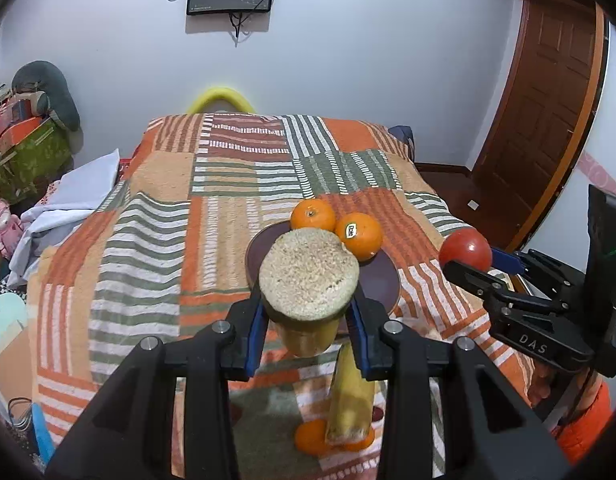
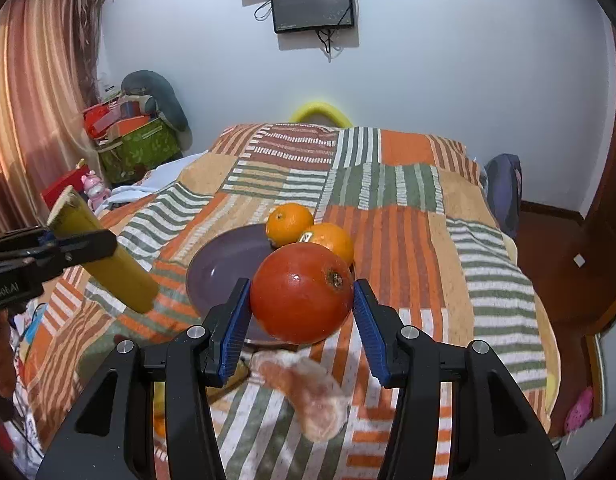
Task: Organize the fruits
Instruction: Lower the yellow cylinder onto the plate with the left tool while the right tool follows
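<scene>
A purple plate [image 1: 382,280] [image 2: 223,264] lies on the patchwork bedspread with two oranges [image 1: 312,215] [image 1: 360,236] on its far side; they show in the right wrist view too [image 2: 288,224] [image 2: 334,240]. My left gripper [image 1: 308,312] is shut on a yellow cut sugarcane piece [image 1: 308,276], held above the plate's near edge; it shows from the side in the right wrist view [image 2: 103,256]. My right gripper [image 2: 301,300] is shut on a red tomato [image 2: 301,292], held above the plate's near right; it shows at the right of the left wrist view [image 1: 466,249].
Another yellow sugarcane piece [image 1: 350,396] and orange slices [image 1: 314,438] lie on the bedspread [image 1: 155,240] below my left gripper. A pale peeled fruit piece [image 2: 312,392] lies below my right gripper. Boxes [image 2: 135,144] stand at the far left, a wooden door [image 1: 548,120] at right.
</scene>
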A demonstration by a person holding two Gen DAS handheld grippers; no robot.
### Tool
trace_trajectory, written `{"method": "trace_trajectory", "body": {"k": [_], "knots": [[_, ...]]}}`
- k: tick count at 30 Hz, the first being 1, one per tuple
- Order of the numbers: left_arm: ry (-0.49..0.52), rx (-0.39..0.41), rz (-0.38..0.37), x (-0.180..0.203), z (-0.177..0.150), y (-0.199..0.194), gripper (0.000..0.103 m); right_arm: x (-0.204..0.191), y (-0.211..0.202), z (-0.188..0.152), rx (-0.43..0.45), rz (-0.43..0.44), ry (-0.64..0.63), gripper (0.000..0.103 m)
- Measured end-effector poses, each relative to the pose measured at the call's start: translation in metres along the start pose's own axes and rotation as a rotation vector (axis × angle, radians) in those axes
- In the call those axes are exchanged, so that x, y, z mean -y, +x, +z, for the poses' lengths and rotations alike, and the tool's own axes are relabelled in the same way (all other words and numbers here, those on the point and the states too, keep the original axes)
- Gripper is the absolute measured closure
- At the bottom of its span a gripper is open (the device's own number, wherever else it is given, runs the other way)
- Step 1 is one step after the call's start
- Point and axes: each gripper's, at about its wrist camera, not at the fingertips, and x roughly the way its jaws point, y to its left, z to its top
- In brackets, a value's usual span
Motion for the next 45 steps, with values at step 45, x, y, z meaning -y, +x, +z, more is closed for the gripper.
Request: {"method": "trace_trajectory", "body": {"k": [45], "knots": [[-0.072, -0.198, -0.008, -0.021, 0.021, 0.161, 0.061, -0.002, 0.107, -0.006, -0.191, 0.037, -0.063, 0.056]]}}
